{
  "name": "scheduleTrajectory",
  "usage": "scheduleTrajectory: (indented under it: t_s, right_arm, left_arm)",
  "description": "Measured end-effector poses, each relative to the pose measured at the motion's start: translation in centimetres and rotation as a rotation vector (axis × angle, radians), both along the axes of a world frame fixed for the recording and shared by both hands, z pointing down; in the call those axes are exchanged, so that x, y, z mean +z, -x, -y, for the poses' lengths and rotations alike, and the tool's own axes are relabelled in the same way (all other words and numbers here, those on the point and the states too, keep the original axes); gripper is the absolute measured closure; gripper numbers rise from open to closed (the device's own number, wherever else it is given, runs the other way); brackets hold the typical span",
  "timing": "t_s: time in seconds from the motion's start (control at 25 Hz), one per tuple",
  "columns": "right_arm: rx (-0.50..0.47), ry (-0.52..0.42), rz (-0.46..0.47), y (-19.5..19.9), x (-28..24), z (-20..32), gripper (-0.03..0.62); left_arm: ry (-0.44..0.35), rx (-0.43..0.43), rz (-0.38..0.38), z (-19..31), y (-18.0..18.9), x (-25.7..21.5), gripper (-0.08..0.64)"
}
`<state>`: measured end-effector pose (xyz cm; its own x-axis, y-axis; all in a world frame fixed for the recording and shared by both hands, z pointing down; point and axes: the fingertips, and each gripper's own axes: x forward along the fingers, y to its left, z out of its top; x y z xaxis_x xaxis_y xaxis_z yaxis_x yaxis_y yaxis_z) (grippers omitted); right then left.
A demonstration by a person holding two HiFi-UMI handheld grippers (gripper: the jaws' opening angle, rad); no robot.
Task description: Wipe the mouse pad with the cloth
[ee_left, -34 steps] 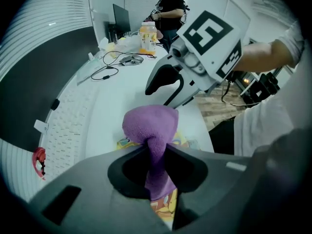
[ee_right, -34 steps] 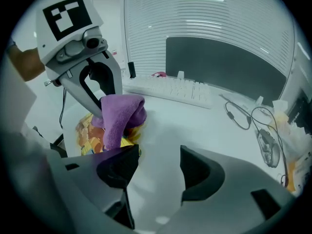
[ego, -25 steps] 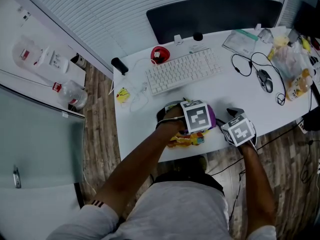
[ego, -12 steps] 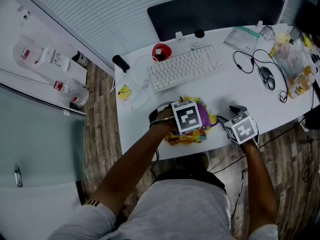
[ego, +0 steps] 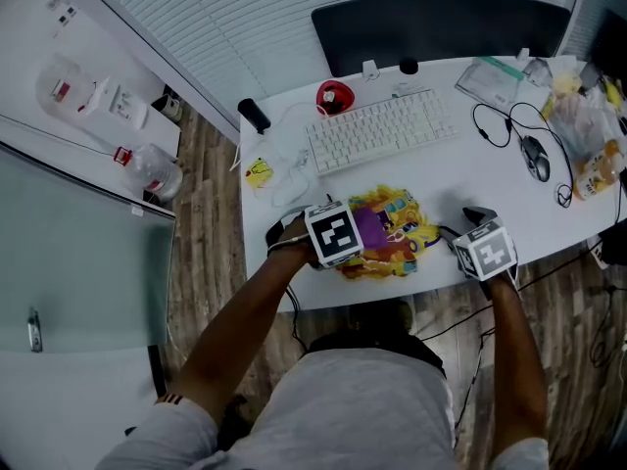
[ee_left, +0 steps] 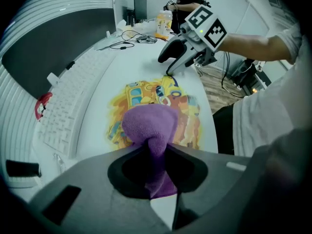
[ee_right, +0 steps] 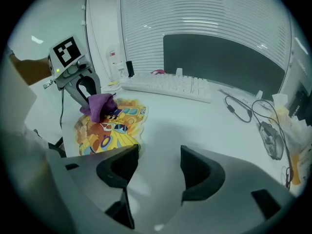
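A yellow cartoon-print mouse pad lies near the front edge of the white desk. My left gripper is shut on a purple cloth, which rests bunched on the pad's left part. In the left gripper view the cloth runs up between the jaws of the left gripper, over the pad. My right gripper stands open at the pad's right edge. Its left finger sits close against that edge of the pad, with nothing between the jaws.
A white keyboard lies behind the pad, with a red object and a dark screen beyond it. A wired mouse, cables and bags crowd the desk's right end. A black cylinder and white cords lie at the left.
My left gripper has dragged the purple cloth leftward across the pad, uncovering the pad's right part. The right gripper has stayed at the pad's right edge.
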<state>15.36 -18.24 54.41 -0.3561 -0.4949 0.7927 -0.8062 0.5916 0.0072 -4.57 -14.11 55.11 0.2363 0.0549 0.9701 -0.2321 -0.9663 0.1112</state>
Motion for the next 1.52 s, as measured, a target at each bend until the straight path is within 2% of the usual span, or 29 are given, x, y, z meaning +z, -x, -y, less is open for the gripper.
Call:
scheduleTrajectory:
  t_s: [0.08,0.24,0.44,0.52,0.68,0.88,1.04,1.28,1.52]
  right_arm:
    - [0.003,0.002,-0.001,0.0,0.0,0.0,0.360]
    - [0.008,0.000,-0.016,-0.2,-0.1,0.0,0.360]
    - [0.011,0.000,-0.021,-0.2,-0.1,0.0,0.360]
    - [0.010,-0.001,-0.021,-0.1,-0.1,-0.1,0.360]
    - [0.012,-0.004,-0.031,-0.1,-0.2,0.0,0.360]
    - [0.004,-0.005,-0.050,0.0,-0.4,-0.1,0.360]
    - [0.013,-0.025,-0.025,0.2,-1.5,0.0,0.360]
    - [0.009,-0.038,-0.007,0.6,-2.5,0.0,0.360]
    - [0.003,-0.020,-0.002,1.4,-1.8,-0.2,0.360]
  left_arm:
    - [-0.009,-0.021,-0.001,0.0,1.2,-0.1,0.476]
    - [-0.080,-0.049,-0.005,1.2,3.3,-1.0,0.476]
    - [-0.089,-0.092,0.000,0.9,5.9,-1.3,0.476]
    - [-0.085,-0.115,-0.016,0.7,6.4,-1.8,0.476]
    - [-0.124,-0.117,-0.038,1.0,6.3,-3.5,0.476]
    - [-0.138,-0.075,-0.075,0.2,3.9,-5.3,0.476]
    - [-0.155,-0.016,-0.120,-0.4,0.5,-6.4,0.476]
    - [-0.102,0.098,-0.146,-2.8,-5.0,-5.2,0.476]
    - [-0.066,0.197,-0.130,-4.9,-8.9,-3.6,0.476]
